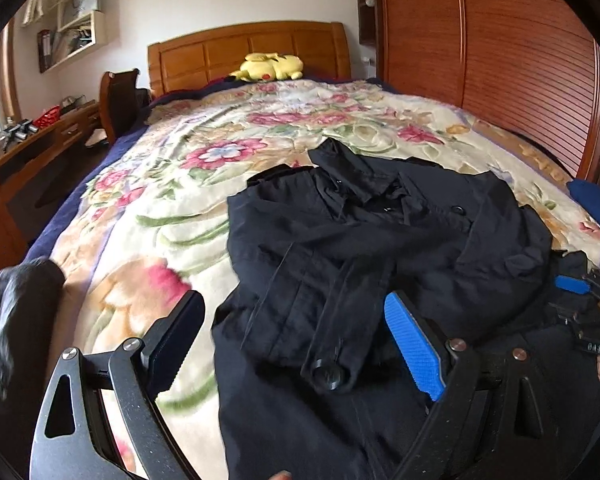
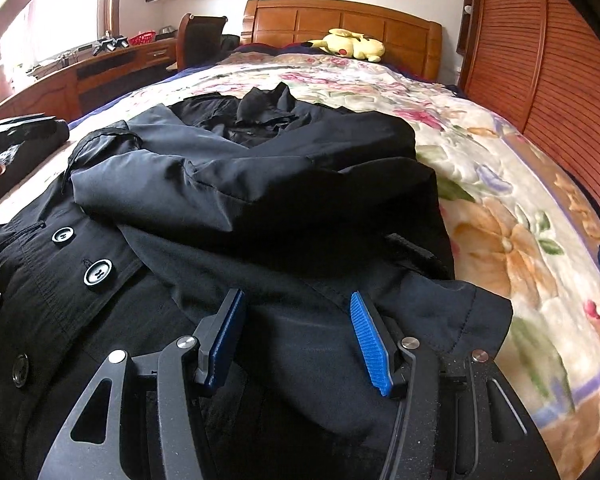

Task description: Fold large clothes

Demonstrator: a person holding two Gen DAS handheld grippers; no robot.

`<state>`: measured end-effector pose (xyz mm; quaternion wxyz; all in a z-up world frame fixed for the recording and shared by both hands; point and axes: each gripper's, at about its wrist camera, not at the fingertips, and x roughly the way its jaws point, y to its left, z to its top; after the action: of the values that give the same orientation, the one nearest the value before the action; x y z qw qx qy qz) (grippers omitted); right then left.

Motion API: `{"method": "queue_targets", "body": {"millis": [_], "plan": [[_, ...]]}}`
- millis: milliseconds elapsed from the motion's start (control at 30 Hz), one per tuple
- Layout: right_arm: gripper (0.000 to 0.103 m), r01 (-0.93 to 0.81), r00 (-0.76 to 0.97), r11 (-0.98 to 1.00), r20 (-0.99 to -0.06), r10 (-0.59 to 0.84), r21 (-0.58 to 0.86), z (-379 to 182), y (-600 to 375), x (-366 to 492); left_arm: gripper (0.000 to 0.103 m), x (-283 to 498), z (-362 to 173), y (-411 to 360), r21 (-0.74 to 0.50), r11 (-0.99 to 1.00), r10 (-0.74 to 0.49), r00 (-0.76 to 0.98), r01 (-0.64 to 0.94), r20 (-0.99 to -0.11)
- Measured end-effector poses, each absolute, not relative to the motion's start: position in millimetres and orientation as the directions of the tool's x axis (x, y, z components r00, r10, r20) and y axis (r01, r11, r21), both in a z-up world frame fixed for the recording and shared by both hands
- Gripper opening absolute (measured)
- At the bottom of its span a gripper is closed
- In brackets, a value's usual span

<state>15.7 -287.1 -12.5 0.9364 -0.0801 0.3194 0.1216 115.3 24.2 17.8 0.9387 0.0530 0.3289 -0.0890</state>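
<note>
Two grippers [image 1: 296, 312] [image 2: 296, 312] agape — one black coat [image 1: 380, 240], one plush [image 1: 272, 66].

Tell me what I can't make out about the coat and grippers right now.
- Coat hem: cut off by the bottom edge in both wrist views.
- Fabric under the right gripper: its own body hides it, so a pinch there is unclear.
- Right gripper in the left view: mostly cut off by the edge.
- Dark object at left: blurred, unidentifiable.

Black buttoned coat [image 1: 380, 232] [image 2: 236, 208], spread on the near half of the bed. Sleeves folded across the front; collar rumpled at the far end.
</note>
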Motion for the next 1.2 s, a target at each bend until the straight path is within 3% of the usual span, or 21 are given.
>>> {"method": "queue_targets", "body": {"millis": [233, 433, 733, 833, 933, 967, 1000, 1200], "plan": [[0.057, -0.277, 0.769, 0.960, -0.611, 0.191, -0.050, -14.2, -290.7, 13.8, 0.092, 162.1, 15.7, 7.2, 0.060, 0.974, -0.121, 0.720, 0.220, -0.683], [0.057, -0.276, 0.768, 0.960, -0.613, 0.186, -0.054, -14.6, -288.1, 13.8, 0.074, 195.3, -0.8, 2.1, 0.062, 0.976, -0.092, 0.657, 0.208, -0.749], [0.057, -0.293, 0.745, 0.956, -0.625, 0.232, 0.006, -16.4, -295.5, 19.9, 0.067, 204.1, -26.7, 6.3, 0.053, 0.980, -0.072, 0.591, 0.192, -0.803], [0.057, -0.301, 0.727, 0.951, -0.628, 0.277, 0.071, -16.9, -304.5, 24.7, 0.057, 198.4, -30.2, 5.0, 0.063, 0.975, -0.074, 0.583, 0.212, -0.809], [0.057, -0.298, 0.729, 0.952, -0.628, 0.270, 0.063, -17.3, -304.8, 24.8, 0.041, 191.9, -28.9, 5.9, 0.062, 0.972, -0.085, 0.588, 0.225, -0.804], [0.057, -0.297, 0.731, 0.953, -0.629, 0.263, 0.054, -17.3, -303.6, 24.9, 0.033, 188.6, -28.5, 6.3, 0.062, 0.971, -0.088, 0.587, 0.230, -0.805], [0.057, -0.296, 0.732, 0.954, -0.630, 0.259, 0.049, -17.7, -303.1, 25.0, 0.017, 186.1, -27.5, 6.3, 0.062, 0.969, -0.093, 0.591, 0.238, -0.802], [0.057, -0.294, 0.732, 0.955, -0.632, 0.256, 0.046, -17.9, -300.9, 25.8, 0.009, 131.6, 0.7, 14.8, 0.096, 0.966, -0.104, 0.698, 0.241, -0.708]]}}
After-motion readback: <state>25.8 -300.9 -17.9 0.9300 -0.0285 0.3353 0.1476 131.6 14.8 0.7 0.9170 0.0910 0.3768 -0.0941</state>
